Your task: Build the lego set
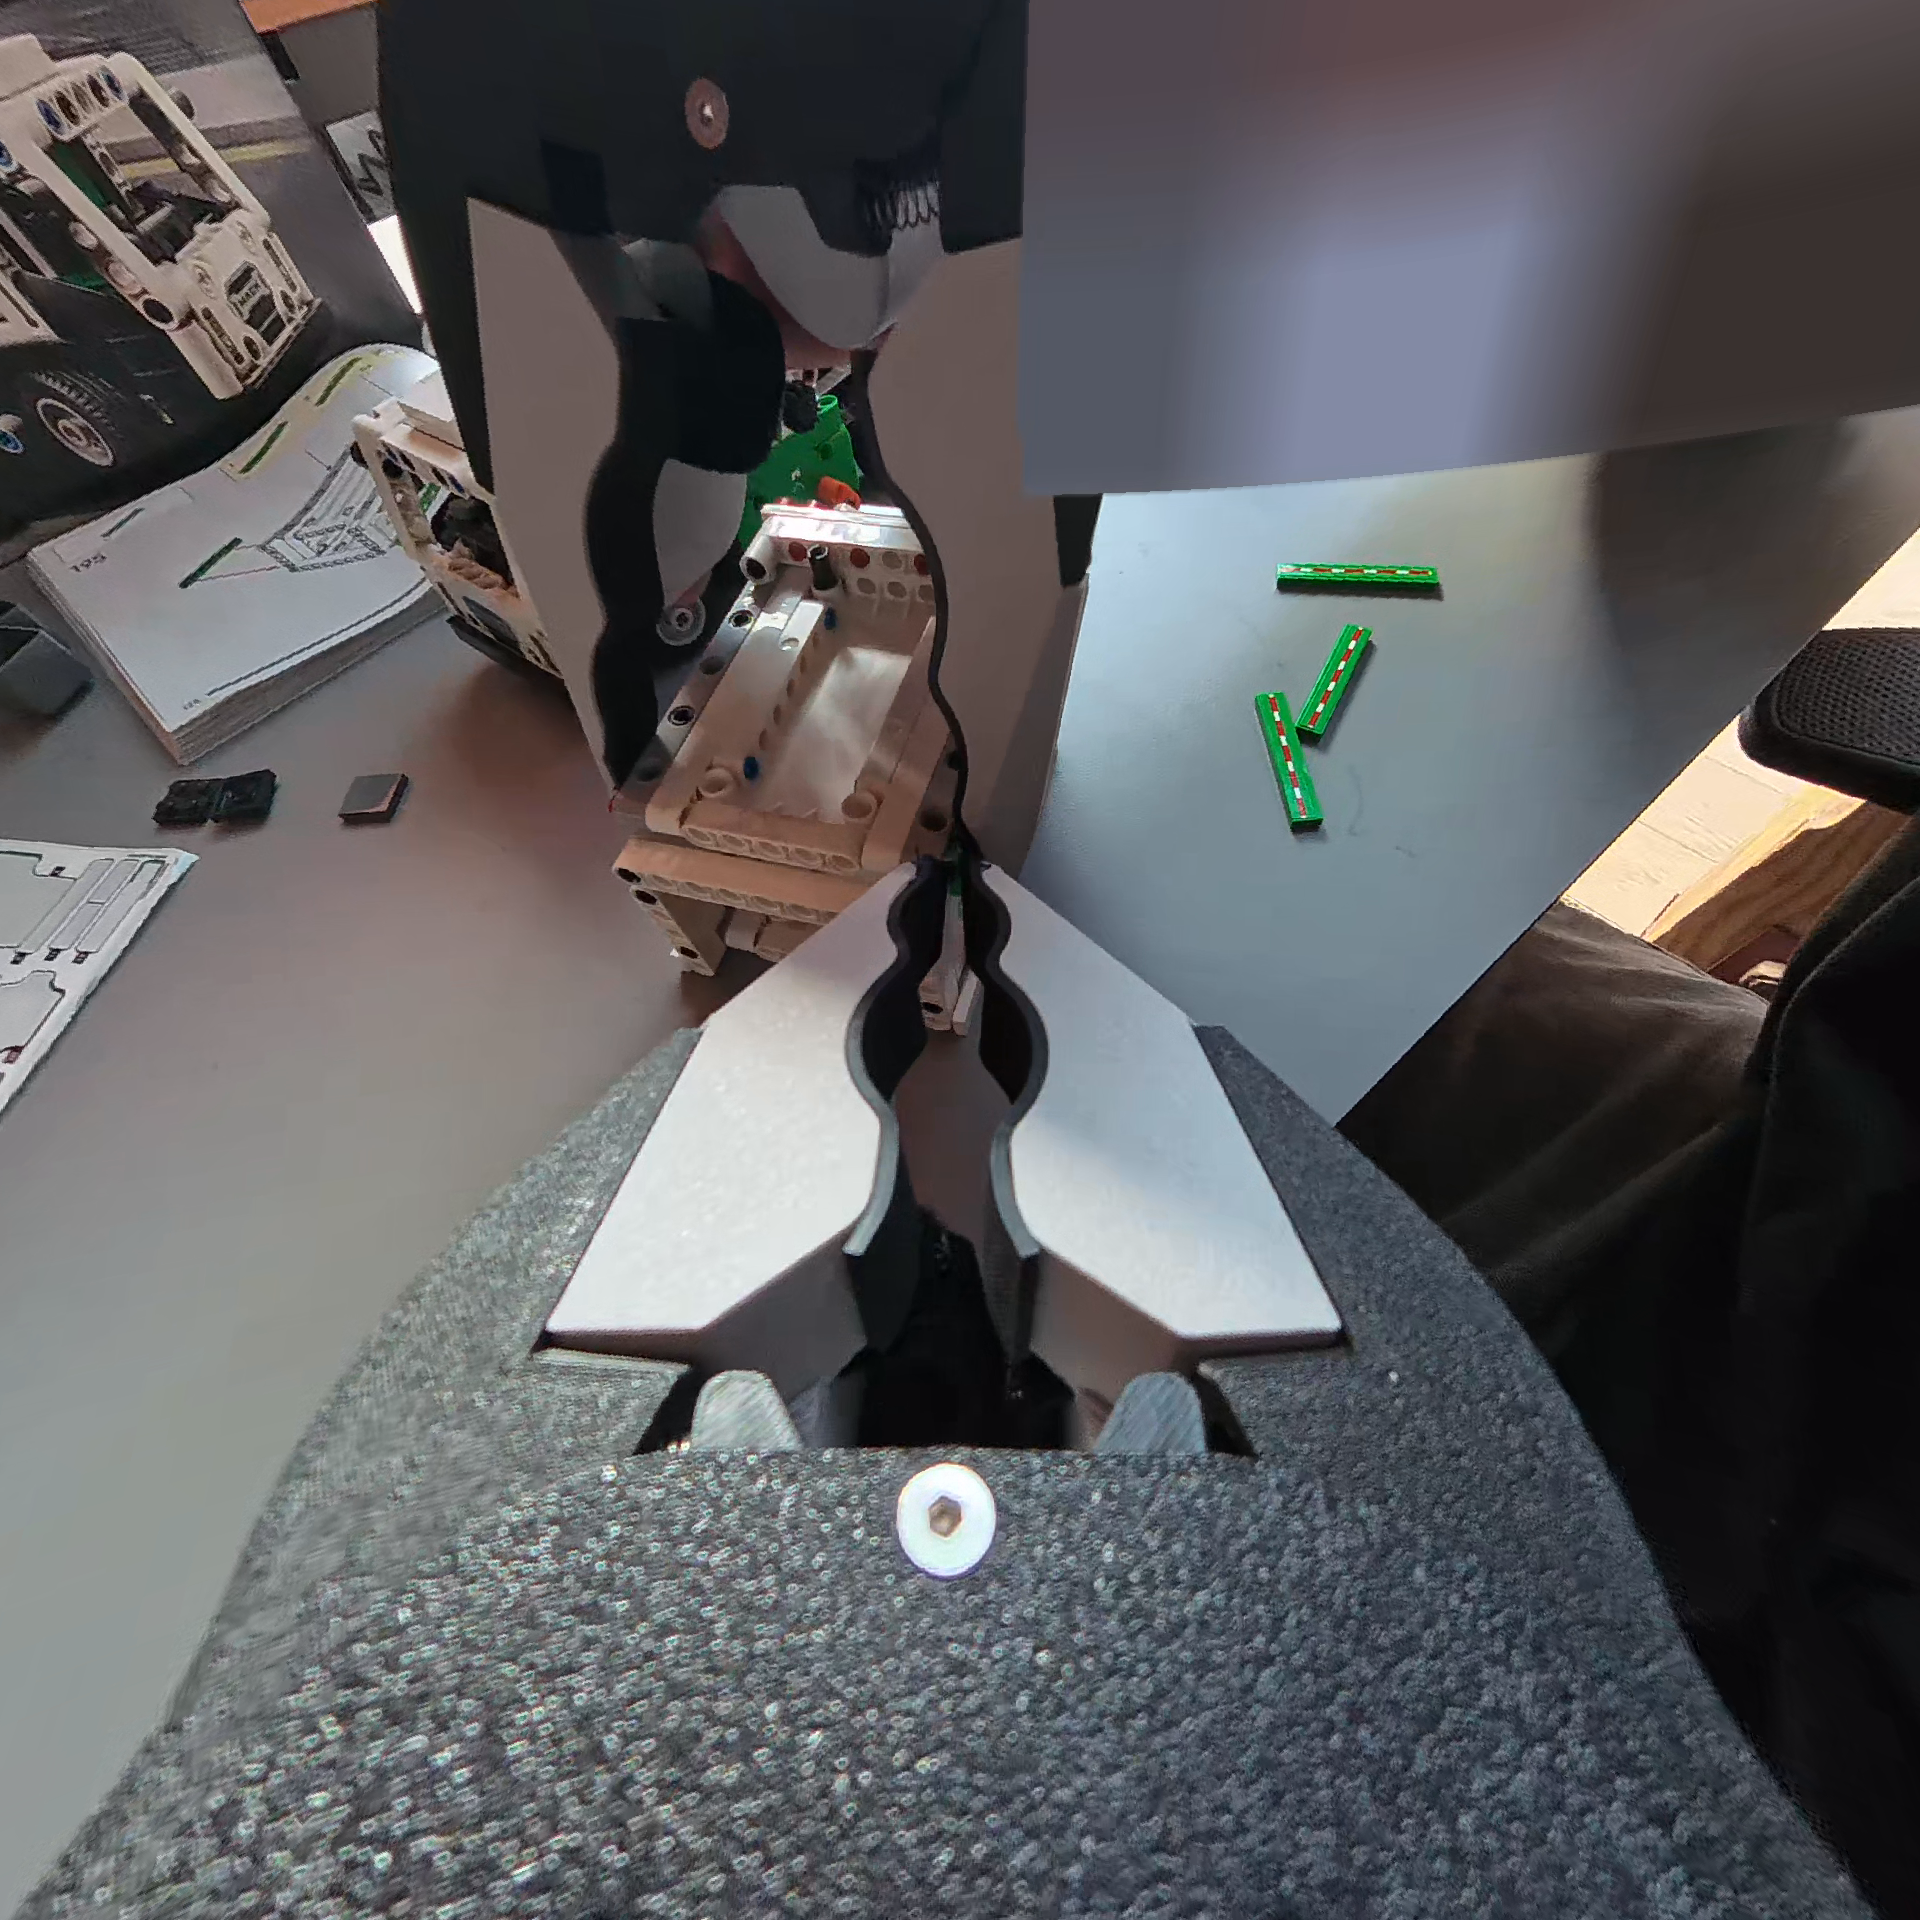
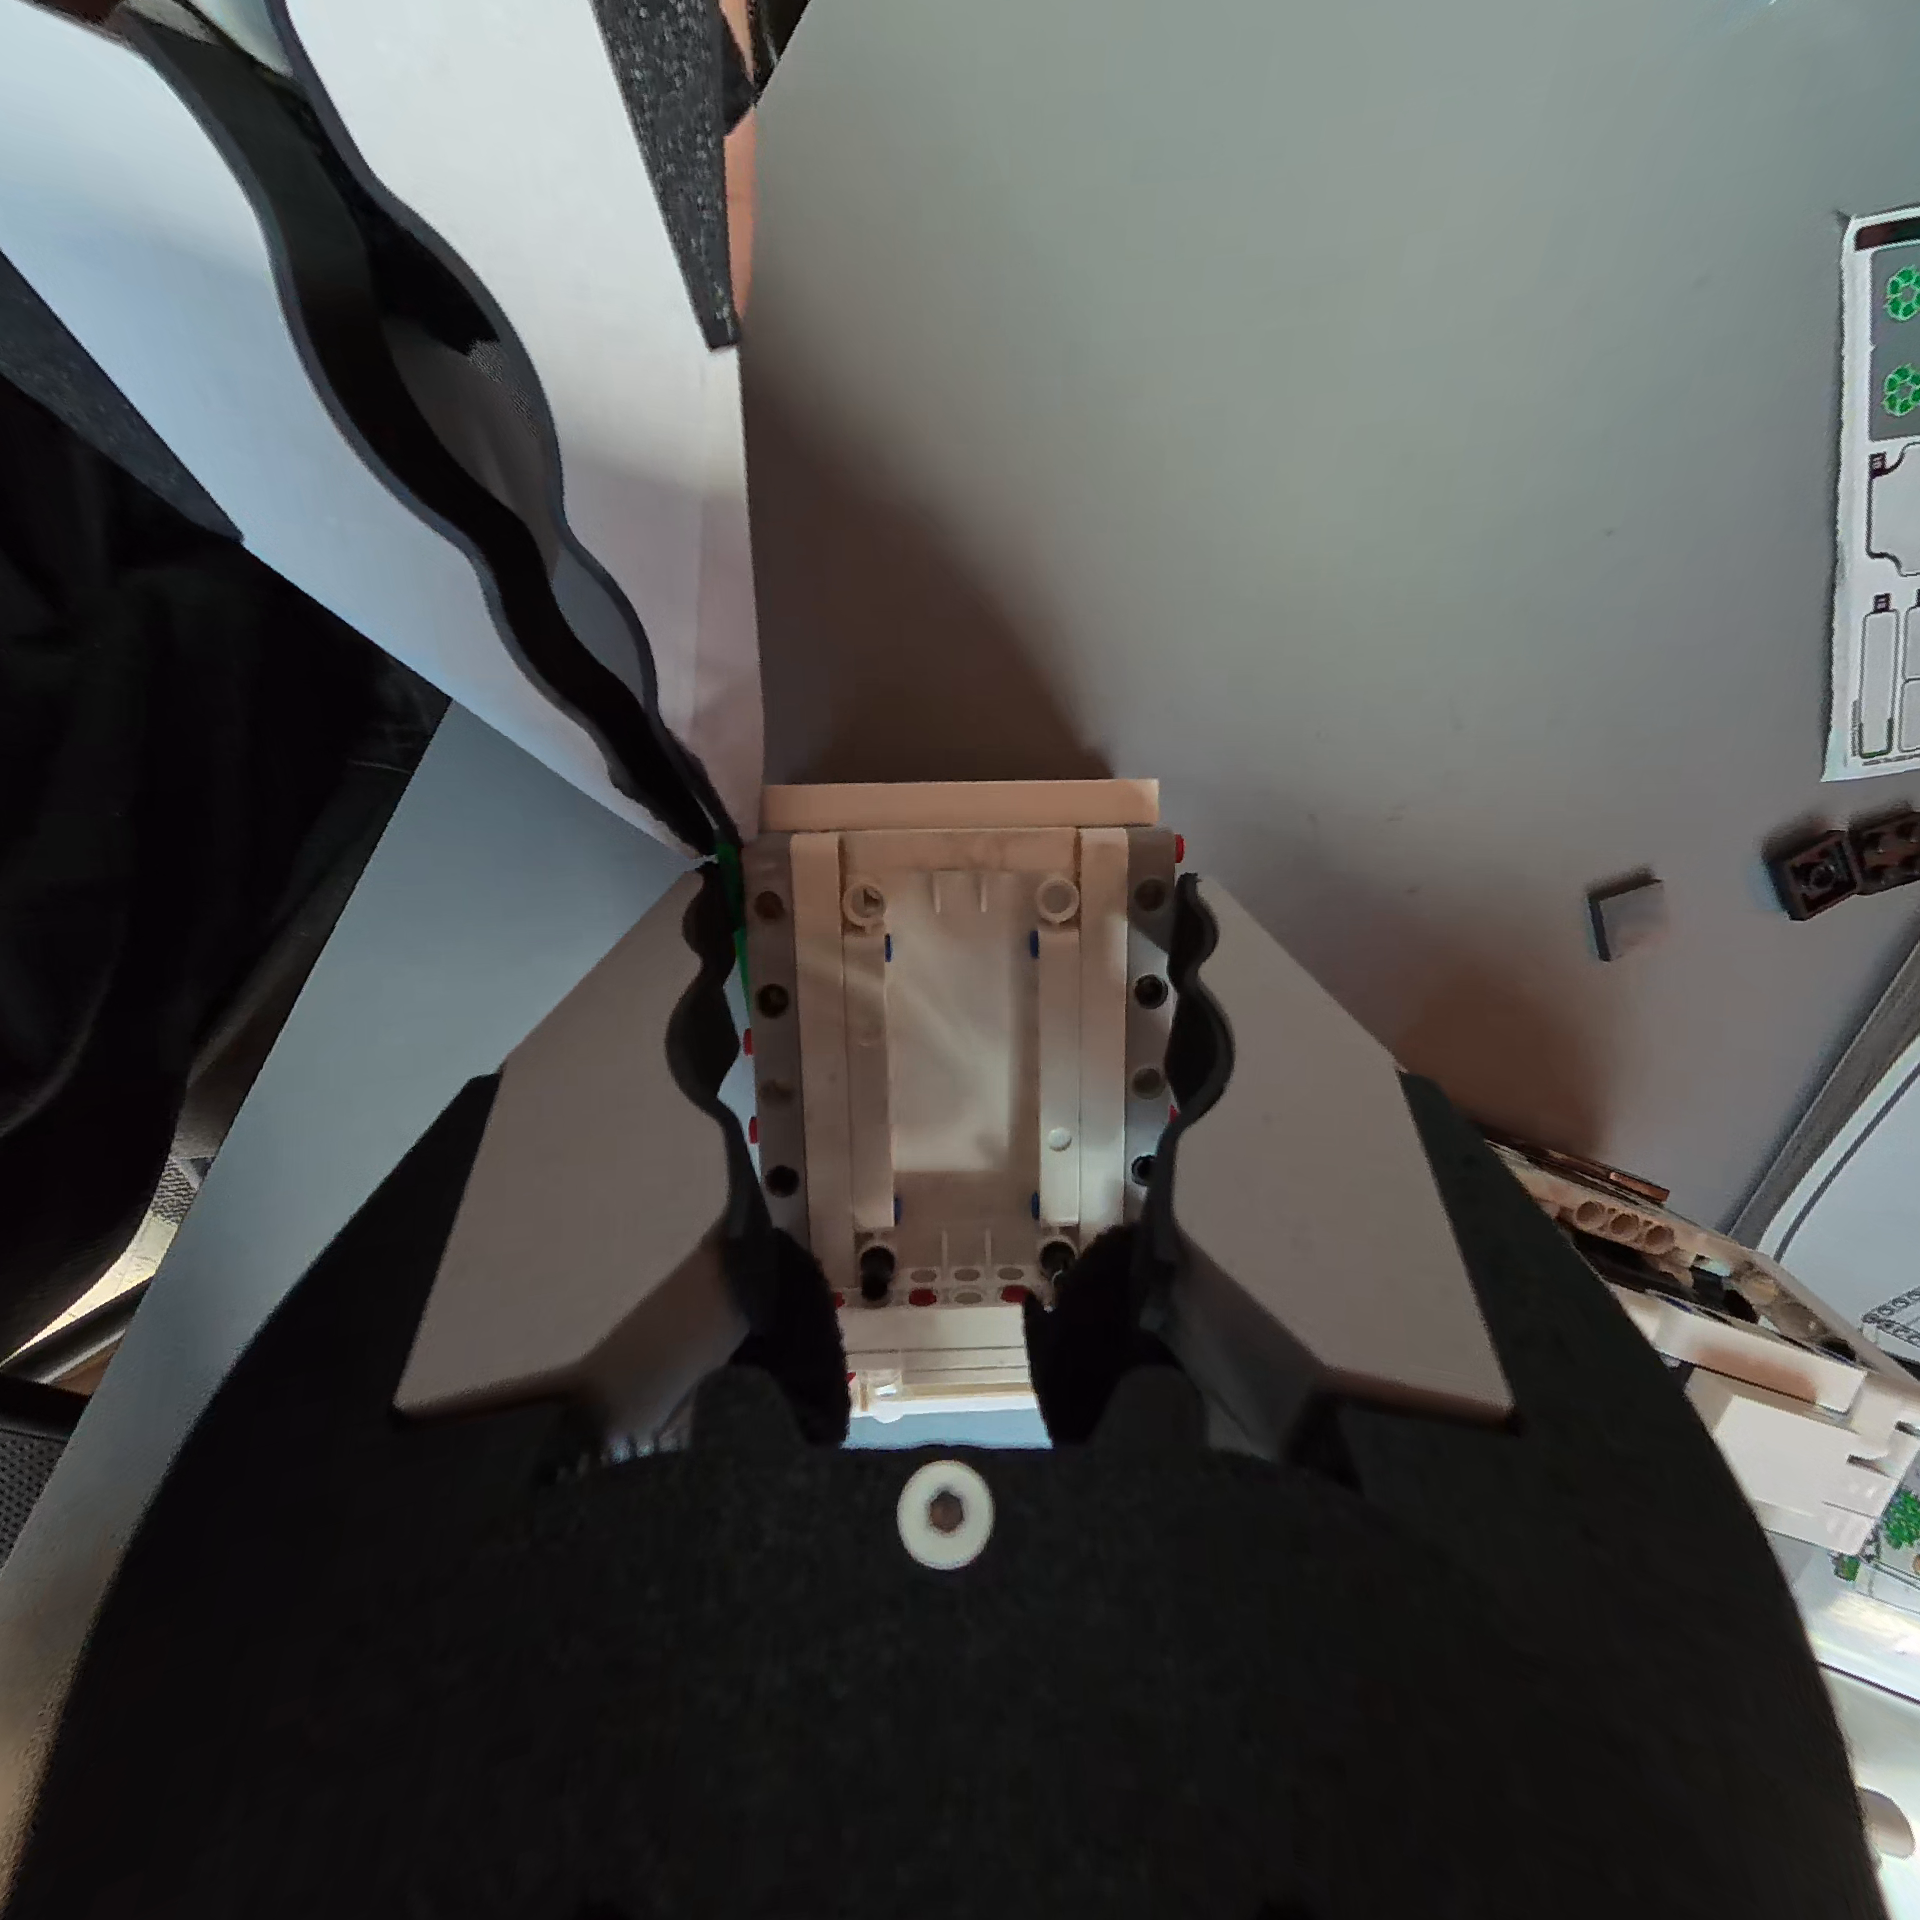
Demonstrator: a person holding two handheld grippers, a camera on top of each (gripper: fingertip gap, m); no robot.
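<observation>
A white and grey lego box frame (image 2: 966, 1049) sits between the fingers of my right gripper (image 2: 940, 899), which is shut on its two long sides. In the left wrist view the same frame (image 1: 800, 717) stands on the grey table with the right gripper (image 1: 790, 790) reaching down over it. My left gripper (image 1: 951, 868) is shut on a thin green tile (image 1: 953, 885) held on edge. In the right wrist view the left gripper (image 2: 712, 831) comes in from the upper left and presses the green tile (image 2: 736, 914) against the frame's left side.
Three green striped tiles (image 1: 1335, 681) lie to the right, near the table edge and a black chair (image 1: 1839, 717). To the left are an open instruction booklet (image 1: 239, 582), the set's box (image 1: 135, 260), a white cab sub-build (image 1: 447, 520), small black pieces (image 1: 213, 798) and a sticker sheet (image 1: 73, 935).
</observation>
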